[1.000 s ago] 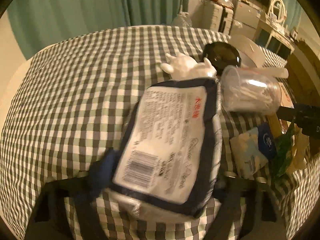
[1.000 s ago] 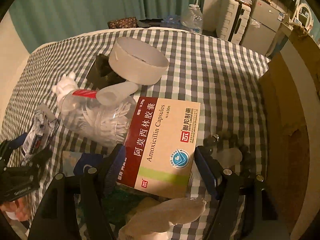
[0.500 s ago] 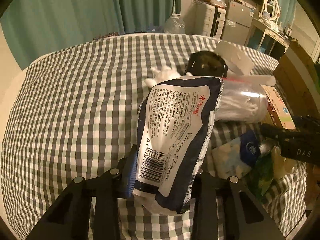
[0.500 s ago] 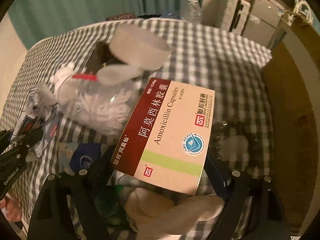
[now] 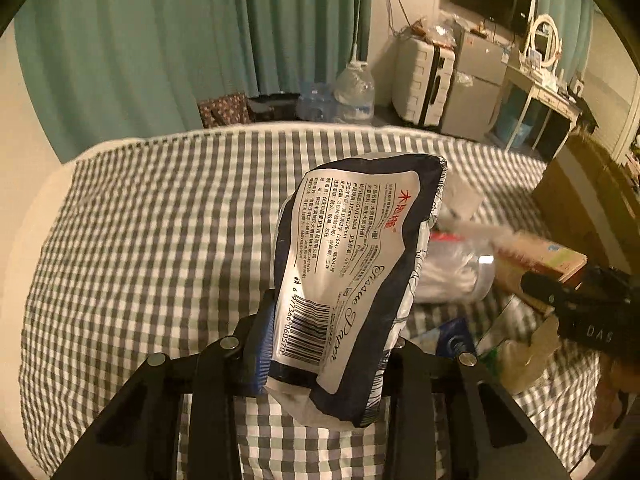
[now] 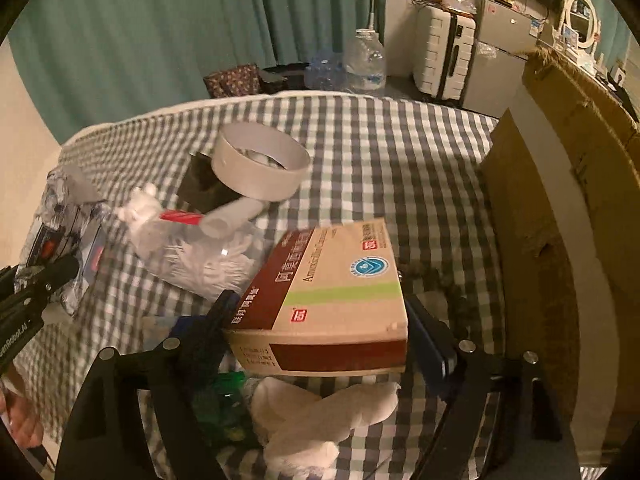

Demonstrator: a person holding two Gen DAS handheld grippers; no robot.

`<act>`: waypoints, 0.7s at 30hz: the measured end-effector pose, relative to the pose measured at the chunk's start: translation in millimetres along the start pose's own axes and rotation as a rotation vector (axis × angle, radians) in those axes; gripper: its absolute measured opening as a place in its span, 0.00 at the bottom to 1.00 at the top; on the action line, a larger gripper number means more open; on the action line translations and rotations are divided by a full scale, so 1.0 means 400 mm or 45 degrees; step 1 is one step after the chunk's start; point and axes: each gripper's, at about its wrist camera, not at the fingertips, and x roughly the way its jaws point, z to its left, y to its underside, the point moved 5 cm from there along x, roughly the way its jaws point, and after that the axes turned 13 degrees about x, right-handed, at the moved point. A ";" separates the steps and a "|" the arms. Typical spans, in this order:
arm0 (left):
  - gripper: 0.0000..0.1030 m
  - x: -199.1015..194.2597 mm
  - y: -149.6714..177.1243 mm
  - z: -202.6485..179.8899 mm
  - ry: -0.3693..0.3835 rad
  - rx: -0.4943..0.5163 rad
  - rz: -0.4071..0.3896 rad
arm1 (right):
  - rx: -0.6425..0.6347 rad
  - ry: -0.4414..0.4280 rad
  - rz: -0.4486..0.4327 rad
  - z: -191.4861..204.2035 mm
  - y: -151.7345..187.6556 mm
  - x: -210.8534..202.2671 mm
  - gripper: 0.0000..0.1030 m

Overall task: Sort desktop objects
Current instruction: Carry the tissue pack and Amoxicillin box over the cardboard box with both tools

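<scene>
My left gripper (image 5: 328, 344) is shut on a navy and white tissue pack (image 5: 352, 264) and holds it tilted up above the checked cloth (image 5: 160, 248). My right gripper (image 6: 320, 320) is shut on a tan and maroon amoxicillin box (image 6: 332, 292), lifted off the cloth (image 6: 380, 152). In the left wrist view the right gripper (image 5: 576, 304) and the box (image 5: 548, 256) show at the right. In the right wrist view the left gripper (image 6: 28, 300) and the tissue pack (image 6: 60, 232) show at the left.
A clear jar of cotton swabs (image 6: 208, 256), a white round lid (image 6: 260, 164), a black object (image 6: 204, 184), a white soft toy (image 6: 320, 420) and a green item (image 6: 224, 404) lie on the cloth. A cardboard box (image 6: 560, 200) stands on the right.
Both grippers have lifted their loads off the cloth and tilted upward. The tissue pack now stands steeper. The amoxicillin box has risen and turned flatter toward the camera.
</scene>
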 end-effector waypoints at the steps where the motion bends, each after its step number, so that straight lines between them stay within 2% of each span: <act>1: 0.33 -0.011 -0.011 0.005 -0.007 -0.002 -0.008 | -0.006 -0.014 -0.006 -0.001 -0.012 -0.009 0.78; 9: 0.33 -0.108 -0.058 0.016 -0.045 -0.021 -0.085 | -0.015 -0.079 -0.086 -0.008 -0.056 -0.065 0.77; 21: 0.33 -0.235 -0.114 0.001 -0.065 -0.035 -0.192 | -0.013 -0.140 -0.242 0.000 -0.117 -0.231 0.77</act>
